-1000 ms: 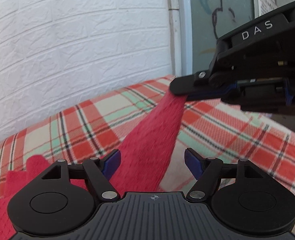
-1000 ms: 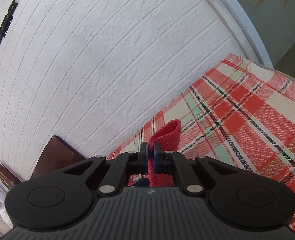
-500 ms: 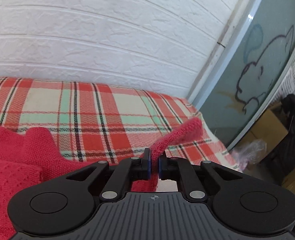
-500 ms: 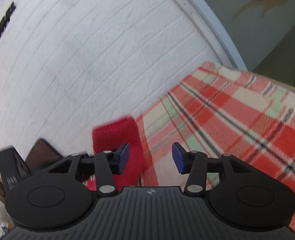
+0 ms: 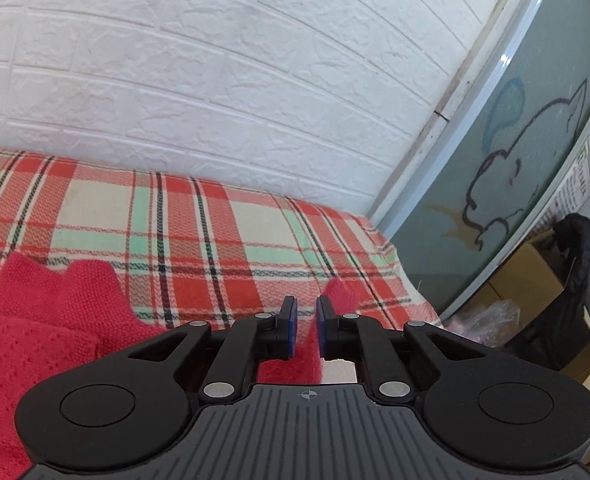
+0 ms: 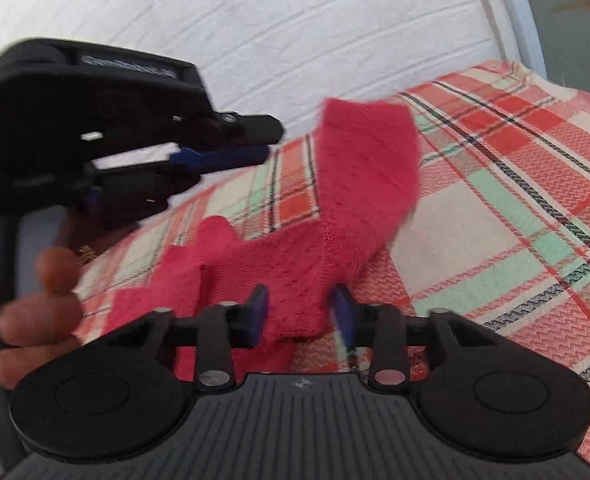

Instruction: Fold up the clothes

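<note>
— What is the left hand-held gripper [image 5: 305, 328] doing?
— Its jaws stand slightly apart, a strip of the red knitted garment [image 5: 55, 340] between them; no firm pinch shows.
— And the right hand-held gripper [image 6: 301, 314]?
— Spread wide, with the garment lying between its fingers [image 6: 257, 314], not clamped.
— Where is the garment?
— On the plaid blanket [image 6: 515, 200], one blurred end raised, beside the white brick wall [image 5: 215, 80].

My left gripper [image 5: 305, 326] shows a narrow gap between its blue pads, jaws slightly parted. My right gripper [image 6: 299, 314] has its jaws spread wide. In the right wrist view, a hand [image 6: 31, 312] wraps the left gripper's handle, fingers curled, image blurred.
</note>
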`<state>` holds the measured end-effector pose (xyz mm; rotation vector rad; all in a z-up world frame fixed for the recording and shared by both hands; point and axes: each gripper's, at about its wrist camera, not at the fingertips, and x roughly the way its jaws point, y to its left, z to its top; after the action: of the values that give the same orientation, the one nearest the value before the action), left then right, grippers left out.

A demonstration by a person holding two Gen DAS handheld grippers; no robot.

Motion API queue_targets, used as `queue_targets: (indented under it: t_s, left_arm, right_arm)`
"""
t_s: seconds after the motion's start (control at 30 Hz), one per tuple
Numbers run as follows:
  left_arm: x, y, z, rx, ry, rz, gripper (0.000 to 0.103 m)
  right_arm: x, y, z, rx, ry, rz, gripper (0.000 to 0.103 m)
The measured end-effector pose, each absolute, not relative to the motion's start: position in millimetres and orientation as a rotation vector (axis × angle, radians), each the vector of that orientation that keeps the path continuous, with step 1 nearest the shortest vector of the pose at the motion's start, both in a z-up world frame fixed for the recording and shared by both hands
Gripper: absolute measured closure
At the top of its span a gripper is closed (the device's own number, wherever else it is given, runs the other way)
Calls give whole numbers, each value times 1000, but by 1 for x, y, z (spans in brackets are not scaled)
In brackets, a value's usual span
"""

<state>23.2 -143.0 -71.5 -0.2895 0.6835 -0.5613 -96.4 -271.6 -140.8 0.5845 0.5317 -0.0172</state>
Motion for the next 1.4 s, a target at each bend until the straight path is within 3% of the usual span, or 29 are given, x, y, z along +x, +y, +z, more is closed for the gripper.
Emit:
queue_targets:
  t_s: [0.1,0.13,0.2,0.23,0.5,0.67,0.7,1.07,1.3,1.4]
  left_arm:
    - [26,-144,-78,-263,710,-564,74]
    - [28,-144,-80,-256,722,-567,70]
    - [32,-149,-84,-255,768,-594,46]
    - [35,-153,-86,-258,794,-610,44]
    - [25,-181,-84,-145,809,-699,37]
    - [26,-184,-81,-116,820,-695,37]
    - [26,-184,-80,-123,824,-707,37]
    - [30,-139,-52,-143,827,-718,31]
    - [31,-76,-64,-133,815,-597,27]
    - [28,-53,-82,-130,830,-567,27]
  right_arm:
    - [-90,-271,-145,579,556,-47,66]
    - [-91,-275,-147,597,555,-59,61]
    - [-94,-283,-151,639,551,-83,54]
    - [-94,-287,-153,656,551,-98,54]
    - [-108,-313,-167,871,420,-208,56]
    - [-105,-327,-168,882,416,-263,79]
    - [-102,-326,-167,842,430,-248,97]
    - [-92,-247,-113,245,324,-16,97]
    - [-69,-162,-127,-269,459,210,96]
    - [-69,-154,-133,-327,466,211,95]
